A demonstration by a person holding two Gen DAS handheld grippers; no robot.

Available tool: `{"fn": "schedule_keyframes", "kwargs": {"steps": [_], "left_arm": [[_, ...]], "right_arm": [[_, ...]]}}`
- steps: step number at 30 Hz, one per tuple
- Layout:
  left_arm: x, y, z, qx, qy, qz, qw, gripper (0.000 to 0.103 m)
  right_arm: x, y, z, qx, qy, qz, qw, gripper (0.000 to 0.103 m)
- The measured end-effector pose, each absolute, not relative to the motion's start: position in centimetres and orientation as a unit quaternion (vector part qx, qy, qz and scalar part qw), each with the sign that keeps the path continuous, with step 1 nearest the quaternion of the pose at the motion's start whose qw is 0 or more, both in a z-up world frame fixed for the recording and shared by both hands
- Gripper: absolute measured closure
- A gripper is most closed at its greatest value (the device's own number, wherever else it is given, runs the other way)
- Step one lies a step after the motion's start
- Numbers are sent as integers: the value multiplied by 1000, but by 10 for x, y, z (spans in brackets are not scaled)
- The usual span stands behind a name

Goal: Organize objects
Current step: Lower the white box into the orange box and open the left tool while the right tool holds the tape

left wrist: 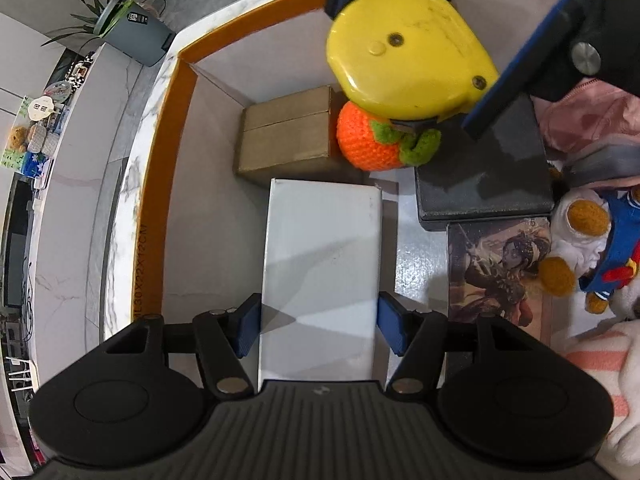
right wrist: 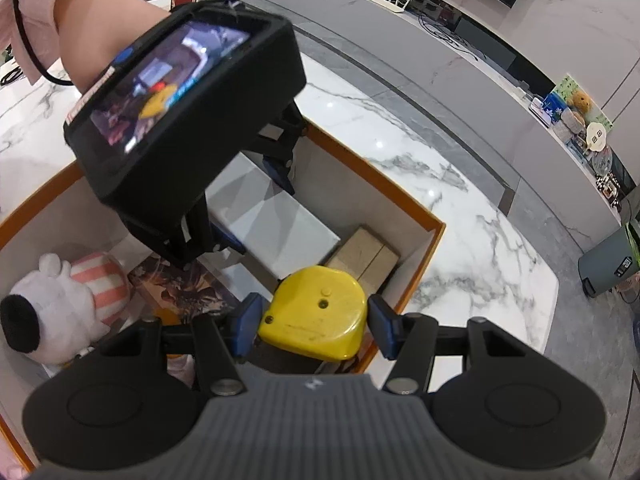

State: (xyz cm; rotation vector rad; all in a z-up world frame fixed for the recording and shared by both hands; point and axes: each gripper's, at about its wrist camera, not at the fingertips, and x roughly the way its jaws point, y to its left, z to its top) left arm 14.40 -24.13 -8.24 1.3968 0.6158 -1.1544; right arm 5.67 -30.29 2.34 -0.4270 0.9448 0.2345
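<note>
- Yellow plastic tape measure (right wrist: 316, 312) sits between the blue pads of the right gripper (right wrist: 316, 326); one pad touches it, the other shows a small gap (so I cannot tell if it is gripped).
- White flat cardboard box (left wrist: 320, 276) sits between the left gripper (left wrist: 318, 330) jaws, both pads touching its sides.
- Both are over the orange-rimmed storage box (left wrist: 176, 128), with a crocheted orange fruit (left wrist: 368, 140) just under the tape measure.

Orange box (left wrist: 160, 184) rim: printed "ML30X22X12CM", partly blurred.
</note>
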Motion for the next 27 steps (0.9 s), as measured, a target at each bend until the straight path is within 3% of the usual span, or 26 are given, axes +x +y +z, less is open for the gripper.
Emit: {"fn": "schedule_keyframes", "kwargs": {"steps": [27], "left_arm": [[122, -229, -62, 587, 242, -480, 606, 33]], "right_arm": [[48, -296, 24, -206, 457, 112, 858, 44]]}}
